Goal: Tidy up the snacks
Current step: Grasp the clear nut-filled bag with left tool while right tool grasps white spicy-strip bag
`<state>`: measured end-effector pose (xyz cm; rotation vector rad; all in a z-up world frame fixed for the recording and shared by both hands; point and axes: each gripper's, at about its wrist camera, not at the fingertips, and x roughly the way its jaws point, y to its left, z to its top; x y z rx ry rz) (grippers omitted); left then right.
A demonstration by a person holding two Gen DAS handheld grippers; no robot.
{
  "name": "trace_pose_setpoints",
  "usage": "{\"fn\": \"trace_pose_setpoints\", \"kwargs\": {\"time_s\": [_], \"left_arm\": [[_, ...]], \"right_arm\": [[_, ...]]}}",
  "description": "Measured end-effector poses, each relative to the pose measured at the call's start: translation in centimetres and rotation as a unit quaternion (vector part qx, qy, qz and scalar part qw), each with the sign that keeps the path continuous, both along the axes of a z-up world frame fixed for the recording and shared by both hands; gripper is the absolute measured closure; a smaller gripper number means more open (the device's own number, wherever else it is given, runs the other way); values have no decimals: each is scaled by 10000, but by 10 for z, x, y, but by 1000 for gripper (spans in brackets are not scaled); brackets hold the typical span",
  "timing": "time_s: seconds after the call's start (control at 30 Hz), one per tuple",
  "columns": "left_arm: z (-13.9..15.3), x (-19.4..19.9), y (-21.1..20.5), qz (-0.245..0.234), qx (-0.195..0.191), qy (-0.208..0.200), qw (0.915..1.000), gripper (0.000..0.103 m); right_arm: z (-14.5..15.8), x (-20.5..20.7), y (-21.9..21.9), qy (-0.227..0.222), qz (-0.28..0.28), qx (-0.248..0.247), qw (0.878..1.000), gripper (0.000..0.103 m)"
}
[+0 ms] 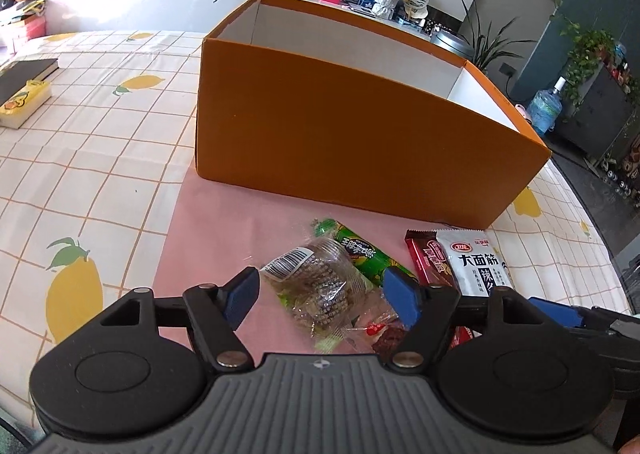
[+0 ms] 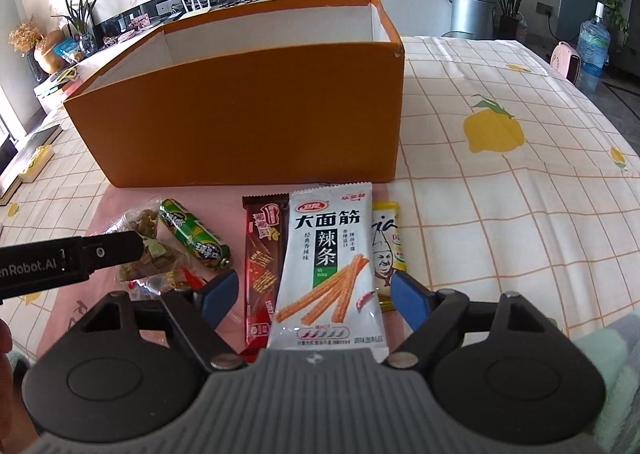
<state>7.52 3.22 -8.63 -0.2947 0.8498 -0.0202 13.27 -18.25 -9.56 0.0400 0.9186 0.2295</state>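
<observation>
Both grippers hang spread wide over the snacks in front of the orange box (image 1: 360, 142) — nothing gripped. The left gripper (image 1: 322, 292) straddles the clear-wrapped cake (image 1: 316, 282); the right gripper (image 2: 312, 290) straddles the white spicy-strip packet (image 2: 328, 266). Best to lower until the pads flank each wrapper's middle — then close, lift clear, carry over the box.

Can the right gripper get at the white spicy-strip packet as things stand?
Probably yes. The right gripper is open with the white packet between its fingers and nothing on top of it. The brown wafer bar and yellow packet lie partly under it and might get caught.
</observation>
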Motion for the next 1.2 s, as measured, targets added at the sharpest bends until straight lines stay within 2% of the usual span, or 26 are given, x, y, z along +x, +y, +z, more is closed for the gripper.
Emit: {"fn": "trace_pose_setpoints", "kwargs": {"time_s": [0.1,0.17,0.43,0.67,0.87,1.2], "left_arm": [[-5,6,0,73,0,84,9999,20],[-7,9,1,89,-15,111,9999,20],[-16,16,0,63,-176,229,9996,24],[-14,15,-2,-71,-80,184,9998,37],[-12,13,-6,-158,29,123,9998,41],[0,2,1,-115,216,-33,9997,41]], "right_arm": [[-4,7,2,107,-71,-50,9999,23],[-8,11,2,188,-144,-100,9997,28],[-10,9,7,62,-124,-382,9992,42],[-8,5,9,-18,-70,-435,9990,53],[-7,3,9,-50,-50,-417,9991,56],[-2,-3,3,-177,-157,-230,9995,58]]}}
